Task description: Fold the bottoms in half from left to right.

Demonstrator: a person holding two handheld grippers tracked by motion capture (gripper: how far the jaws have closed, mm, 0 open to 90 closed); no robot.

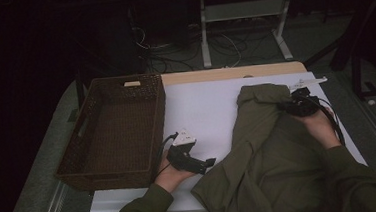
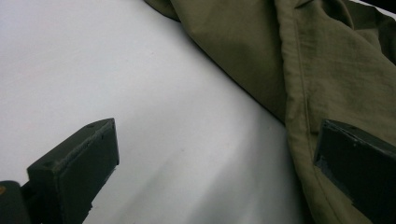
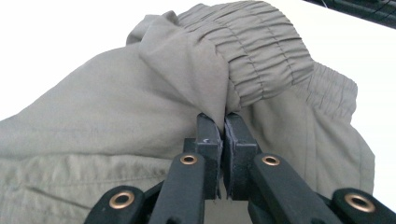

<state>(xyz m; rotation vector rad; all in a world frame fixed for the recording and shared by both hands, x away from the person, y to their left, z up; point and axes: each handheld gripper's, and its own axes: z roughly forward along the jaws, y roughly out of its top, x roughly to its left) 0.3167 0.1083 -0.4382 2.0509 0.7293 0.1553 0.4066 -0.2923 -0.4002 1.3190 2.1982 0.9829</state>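
— Where do we find the olive garment [image 1: 264, 151]?

— It lies across the right half of the white table [image 1: 201, 110], its elastic waistband end at about one o'clock from the table's middle and the rest spreading toward five o'clock, over the near edge.

— And our right gripper [image 1: 296, 106]?

— Clenched on it. In the right gripper view we see the jaws pinched together on a fold of the fabric just below the gathered waistband [image 3: 261, 51].

— Our left gripper [image 1: 207, 162]?

— Released: its jaws stand wide apart over the bare table, at about seven o'clock, with the garment's hem [image 2: 299, 107] beside one jaw.

— Anything else?

— A brown wicker basket [image 1: 79, 158] at nine o'clock.
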